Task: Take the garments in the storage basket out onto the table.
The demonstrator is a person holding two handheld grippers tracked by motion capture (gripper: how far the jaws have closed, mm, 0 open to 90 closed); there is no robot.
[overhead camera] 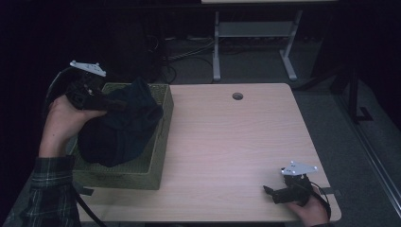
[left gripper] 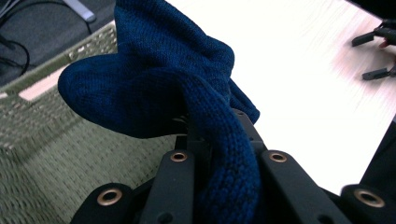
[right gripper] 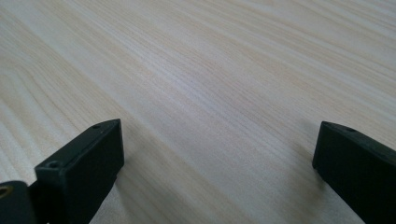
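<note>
A dark blue knitted garment (overhead camera: 120,125) bulges out of a green woven basket (overhead camera: 161,142) at the table's left side. My left gripper (overhead camera: 116,105) is shut on a fold of the blue knit (left gripper: 187,93), held above the basket; in the left gripper view the cloth runs down between the two black jaws. My right gripper (overhead camera: 269,191) rests low near the table's front right corner, jaws wide apart with bare wood between them (right gripper: 219,149).
The light wooden table (overhead camera: 236,142) has a round cable hole (overhead camera: 237,96) at its far edge. Behind it stand a white desk frame (overhead camera: 255,42) and cables on the dark floor.
</note>
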